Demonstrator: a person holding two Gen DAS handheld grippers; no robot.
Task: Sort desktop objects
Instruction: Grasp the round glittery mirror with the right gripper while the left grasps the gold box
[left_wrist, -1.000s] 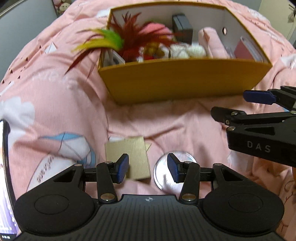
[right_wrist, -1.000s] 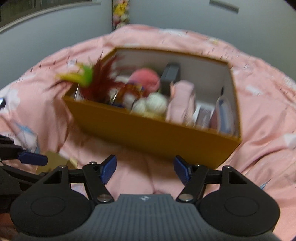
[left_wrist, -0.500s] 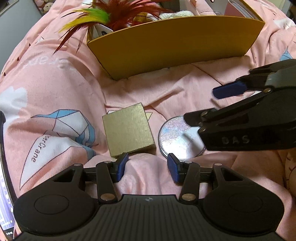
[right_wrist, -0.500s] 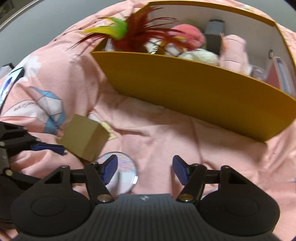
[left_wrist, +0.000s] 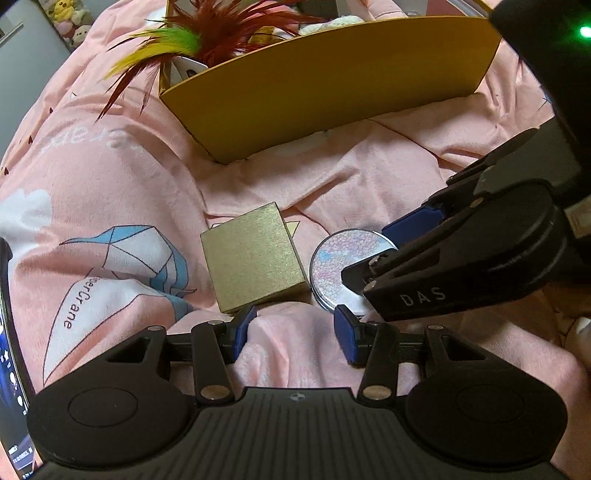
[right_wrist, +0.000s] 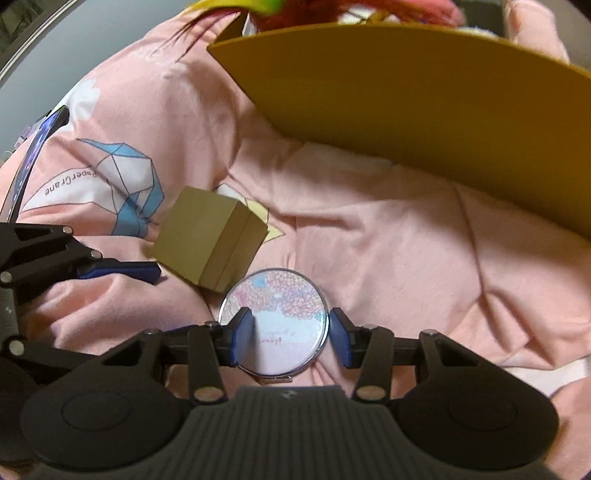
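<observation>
A small gold box (left_wrist: 254, 258) lies on the pink bedspread, with a round pastel compact mirror (left_wrist: 338, 266) just to its right. In the right wrist view the compact (right_wrist: 280, 317) lies between the open jaws of my right gripper (right_wrist: 290, 339), whose pads stand at its two sides; I cannot tell if they touch it. The gold box (right_wrist: 210, 240) sits up-left of it. My left gripper (left_wrist: 295, 332) is open and empty, just in front of the gold box. The right gripper (left_wrist: 384, 251) reaches in over the compact from the right.
A large yellow storage box (left_wrist: 332, 85) stands behind, holding a red, green and yellow feather toy (left_wrist: 192, 33) and soft items. Its near wall (right_wrist: 424, 110) looms close above the right gripper. A phone (left_wrist: 9, 332) lies at the far left edge.
My right gripper has come down and forward so that the compact now lies between its jaws. My left gripper has moved slightly closer to the gold box.
</observation>
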